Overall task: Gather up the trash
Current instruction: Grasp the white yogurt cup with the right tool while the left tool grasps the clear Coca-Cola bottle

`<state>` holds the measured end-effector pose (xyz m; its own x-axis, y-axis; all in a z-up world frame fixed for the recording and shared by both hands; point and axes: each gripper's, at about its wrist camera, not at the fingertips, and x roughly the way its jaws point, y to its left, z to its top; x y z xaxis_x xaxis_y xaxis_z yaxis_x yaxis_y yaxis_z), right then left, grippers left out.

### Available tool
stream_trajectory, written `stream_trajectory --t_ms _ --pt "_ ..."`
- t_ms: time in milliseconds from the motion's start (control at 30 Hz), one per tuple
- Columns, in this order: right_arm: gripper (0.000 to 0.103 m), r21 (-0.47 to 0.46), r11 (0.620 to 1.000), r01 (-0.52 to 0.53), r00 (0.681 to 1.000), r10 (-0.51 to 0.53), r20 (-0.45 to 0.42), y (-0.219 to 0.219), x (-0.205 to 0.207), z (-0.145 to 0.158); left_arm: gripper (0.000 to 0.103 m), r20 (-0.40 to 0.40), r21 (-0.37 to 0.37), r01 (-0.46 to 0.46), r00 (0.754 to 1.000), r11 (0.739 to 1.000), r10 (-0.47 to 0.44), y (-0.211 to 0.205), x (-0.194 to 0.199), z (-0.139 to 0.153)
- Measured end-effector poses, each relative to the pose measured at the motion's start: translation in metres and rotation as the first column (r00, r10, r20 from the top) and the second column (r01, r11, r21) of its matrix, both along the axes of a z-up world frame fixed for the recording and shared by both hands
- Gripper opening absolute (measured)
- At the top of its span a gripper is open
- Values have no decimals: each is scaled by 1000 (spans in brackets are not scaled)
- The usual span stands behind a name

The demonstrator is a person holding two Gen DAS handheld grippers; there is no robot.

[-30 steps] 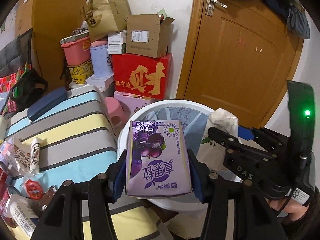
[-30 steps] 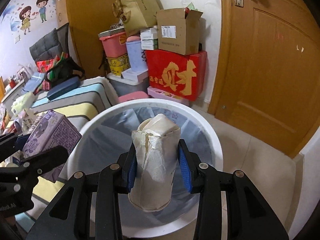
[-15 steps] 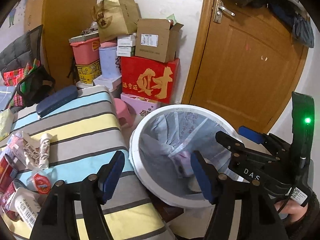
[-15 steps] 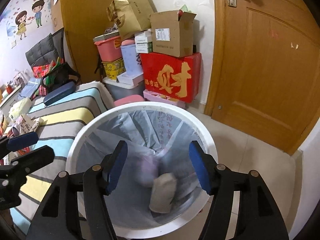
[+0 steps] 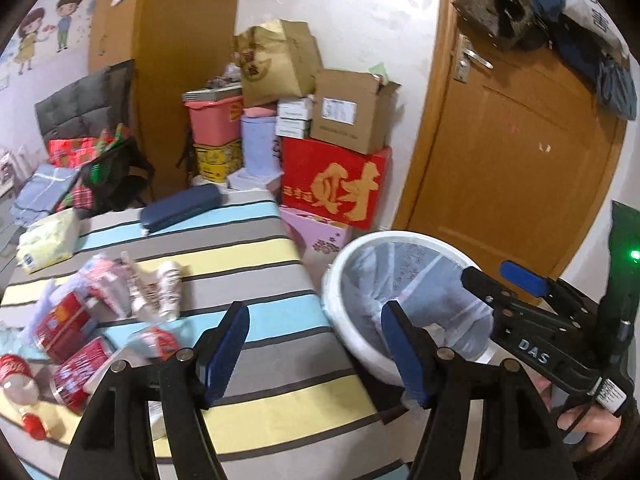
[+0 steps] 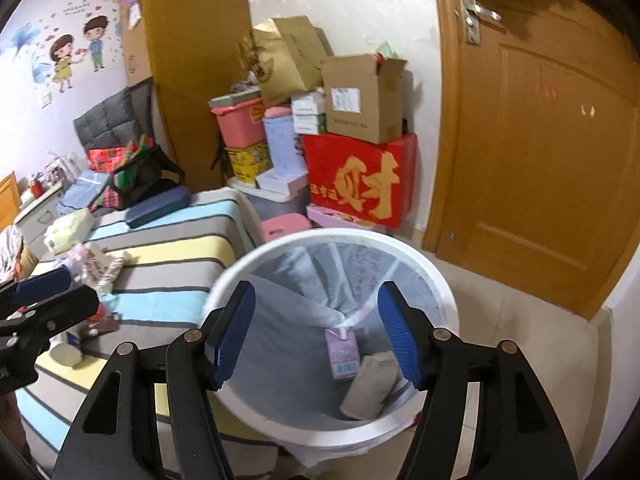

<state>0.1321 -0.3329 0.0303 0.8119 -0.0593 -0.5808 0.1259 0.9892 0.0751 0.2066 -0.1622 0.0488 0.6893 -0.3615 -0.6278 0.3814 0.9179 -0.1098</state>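
A white trash bin [image 6: 400, 246] with a pale blue liner stands on the floor beside a striped table. A purple drink carton [image 6: 341, 352] and a crumpled white paper bag [image 6: 370, 384] lie at its bottom. My right gripper [image 6: 316, 340] is open and empty above the bin's mouth. My left gripper [image 5: 316, 350] is open and empty over the table edge, left of the bin [image 5: 352, 344]. Red snack wrappers [image 5: 66, 326], a small white bottle [image 5: 168, 292] and a red-capped bottle [image 5: 18, 380] lie on the striped cloth [image 5: 240, 256] at the left.
Stacked boxes, with a red carton [image 6: 360, 182] and a cardboard box [image 6: 362, 98], stand against the back wall. A wooden door [image 6: 540, 152] is at the right. A dark blue case [image 5: 180, 206] and a yellow tissue pack [image 5: 48, 238] lie on the table's far side.
Both grippers opened and let go; the purple carton and the white bag dropped into the bin. My left gripper then swung left, over the table.
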Motion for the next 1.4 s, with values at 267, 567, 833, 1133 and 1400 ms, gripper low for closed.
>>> stream_trajectory --t_ms 267,567,833,1133,1400 --pt "65 11 998 -66 997 66 36 32 -7 8 68 17 -4 -84 996 996 84 49 -18 8" --pt "65 21 987 -158 986 156 54 71 -11 11 68 37 -27 -200 979 979 201 117 -40 12" --pt "65 33 969 -245 969 244 28 114 -2 3 69 21 -21 -349 937 937 349 190 -48 2" --pt "66 43 927 -372 927 373 -22 161 7 -9 70 -27 -18 -475 880 880 474 260 -47 -20" --pt "67 75 881 -467 881 471 -54 194 10 -20 79 -86 -34 -548 835 836 544 307 -41 -41"
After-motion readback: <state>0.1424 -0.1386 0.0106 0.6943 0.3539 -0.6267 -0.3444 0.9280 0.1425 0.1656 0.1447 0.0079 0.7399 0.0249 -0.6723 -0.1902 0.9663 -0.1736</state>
